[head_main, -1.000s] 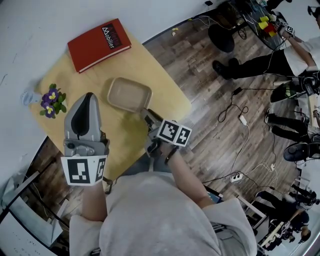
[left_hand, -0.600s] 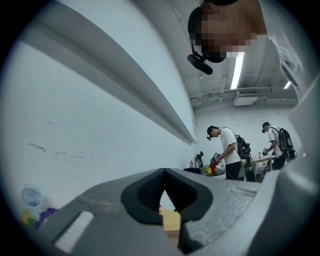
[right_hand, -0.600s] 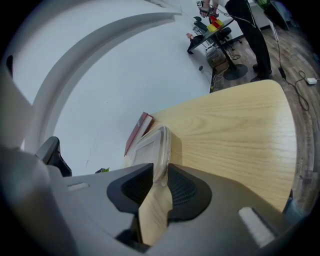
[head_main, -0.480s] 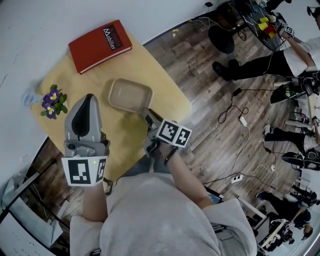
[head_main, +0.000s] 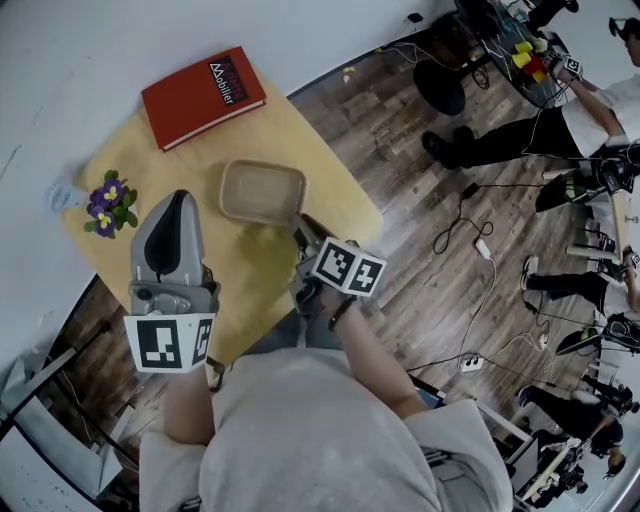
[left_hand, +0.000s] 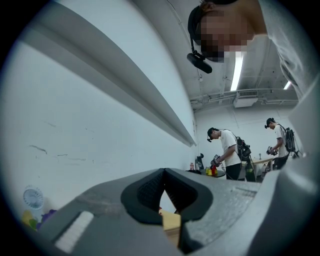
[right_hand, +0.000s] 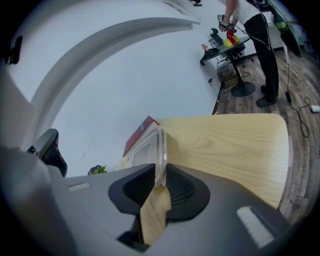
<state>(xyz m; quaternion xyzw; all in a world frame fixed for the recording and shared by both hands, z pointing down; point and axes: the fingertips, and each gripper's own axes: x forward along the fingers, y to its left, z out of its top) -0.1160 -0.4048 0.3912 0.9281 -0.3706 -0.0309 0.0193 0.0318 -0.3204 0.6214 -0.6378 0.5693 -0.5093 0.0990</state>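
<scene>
A shallow clear plastic tray (head_main: 262, 192) lies on the light wooden table (head_main: 335, 195). My right gripper (head_main: 300, 224) is shut on its near rim. In the right gripper view the tray's edge (right_hand: 159, 145) stands between the pads of that gripper (right_hand: 161, 169). My left gripper (head_main: 178, 200) is held above the table's left part, shut, with nothing between its pads. The left gripper (left_hand: 164, 172) points up along the white wall. A red book (head_main: 203, 96) lies at the table's far side, and purple flowers (head_main: 105, 205) sit at its left edge.
The table stands against a white wall (head_main: 60, 50). Wooden floor (head_main: 440, 260) with cables and a power strip (head_main: 470, 358) lies to the right. People work at a desk (head_main: 520, 50) at the far right, and an office chair base (head_main: 440, 75) stands near it.
The right gripper keeps its hold on the tray's rim and has turned slightly, so the table looks flatter in its view. The left gripper has barely moved.
</scene>
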